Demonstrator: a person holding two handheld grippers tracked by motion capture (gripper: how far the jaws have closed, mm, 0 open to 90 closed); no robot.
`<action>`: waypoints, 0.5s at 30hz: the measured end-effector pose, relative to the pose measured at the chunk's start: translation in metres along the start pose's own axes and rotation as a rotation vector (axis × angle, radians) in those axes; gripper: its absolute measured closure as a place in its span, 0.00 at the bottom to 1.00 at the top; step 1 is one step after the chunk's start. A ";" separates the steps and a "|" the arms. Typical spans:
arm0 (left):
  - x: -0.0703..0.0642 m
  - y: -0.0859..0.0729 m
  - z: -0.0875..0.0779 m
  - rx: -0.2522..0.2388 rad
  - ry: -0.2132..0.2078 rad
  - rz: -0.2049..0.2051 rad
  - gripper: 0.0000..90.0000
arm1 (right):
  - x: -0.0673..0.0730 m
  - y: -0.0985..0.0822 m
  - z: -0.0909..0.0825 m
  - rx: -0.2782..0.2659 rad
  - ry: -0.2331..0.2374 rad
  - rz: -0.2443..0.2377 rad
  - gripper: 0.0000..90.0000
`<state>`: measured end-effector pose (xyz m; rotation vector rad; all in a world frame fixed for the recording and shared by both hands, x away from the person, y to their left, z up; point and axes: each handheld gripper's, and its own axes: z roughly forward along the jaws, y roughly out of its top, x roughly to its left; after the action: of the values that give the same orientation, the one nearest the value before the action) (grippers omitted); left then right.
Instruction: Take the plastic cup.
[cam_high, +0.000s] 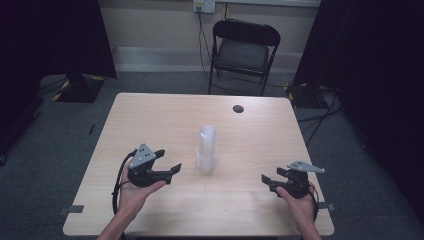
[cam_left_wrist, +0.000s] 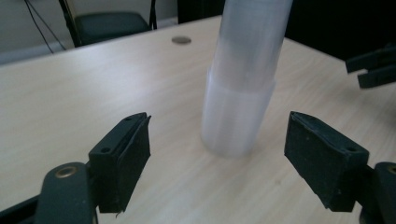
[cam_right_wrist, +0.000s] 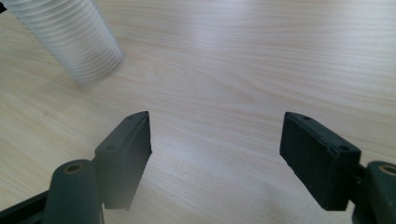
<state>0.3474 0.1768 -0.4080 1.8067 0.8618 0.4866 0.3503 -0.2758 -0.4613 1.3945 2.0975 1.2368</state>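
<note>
Dim, soft overhead light; dark corners in the high view; close gripper views slightly blurred.

The high view looks forward and down over the pale wooden worktop (cam_high: 165, 115); both gripper views sit low and close, sharing the translucent ribbed plastic cup stack (cam_high: 207, 149).

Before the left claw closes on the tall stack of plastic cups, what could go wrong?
1. The stack of clear plastic cups stands tall and narrow; a push from the open left claw could tip it over.
2. A grip on the bottom cup alone might leave the upper cups leaning or sliding off.
3. The right claw is apart from the stack, so nothing steadies it.
</note>
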 end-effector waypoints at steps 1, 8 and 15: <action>0.000 0.000 0.000 0.000 0.000 0.000 0.25 | 0.000 0.000 0.000 0.000 0.000 0.000 0.27; -0.003 0.028 0.011 -0.025 -0.038 -0.029 0.24 | 0.000 0.001 0.001 0.006 -0.026 -0.027 0.27; -0.007 0.037 0.027 -0.008 -0.076 -0.044 0.26 | 0.000 0.001 0.001 0.007 -0.019 -0.030 0.27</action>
<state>0.3732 0.1469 -0.3835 1.7838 0.8444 0.3895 0.3512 -0.2751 -0.4612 1.3679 2.1040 1.2012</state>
